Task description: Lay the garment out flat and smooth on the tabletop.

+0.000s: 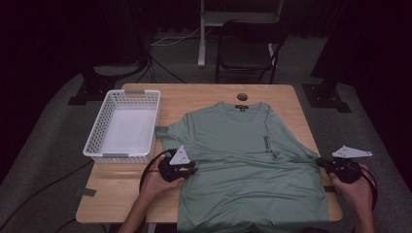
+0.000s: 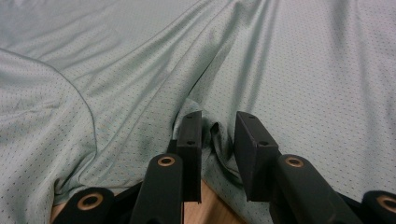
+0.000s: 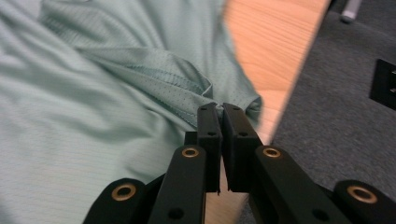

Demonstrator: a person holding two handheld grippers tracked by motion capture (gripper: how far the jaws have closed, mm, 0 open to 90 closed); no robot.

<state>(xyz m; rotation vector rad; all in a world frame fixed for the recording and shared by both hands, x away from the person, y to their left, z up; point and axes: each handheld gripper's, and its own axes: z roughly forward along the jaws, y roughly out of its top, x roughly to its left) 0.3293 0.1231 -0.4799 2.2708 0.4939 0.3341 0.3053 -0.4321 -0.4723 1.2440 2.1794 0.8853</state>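
Observation:
A pale green T-shirt (image 1: 243, 160) lies spread front-up on the wooden table (image 1: 204, 94), collar at the far side. My left gripper (image 1: 192, 167) is at the shirt's left edge below the sleeve. In the left gripper view the left gripper (image 2: 217, 133) has a bunched fold of the shirt (image 2: 303, 70) between its partly parted jaws, and creases run out from there. My right gripper (image 1: 320, 161) is at the table's right edge. In the right gripper view the right gripper (image 3: 220, 108) has its jaws closed on a hemmed edge of the shirt (image 3: 70, 116). A taut ridge crosses the shirt between the two grippers.
A white plastic basket (image 1: 97, 141) stands at the table's left side, with nothing in it. A small dark round object (image 1: 242, 96) lies beyond the collar. The table's right edge (image 3: 280, 70) drops to grey carpet just beside the right gripper. A dark chair (image 1: 248, 48) stands behind the table.

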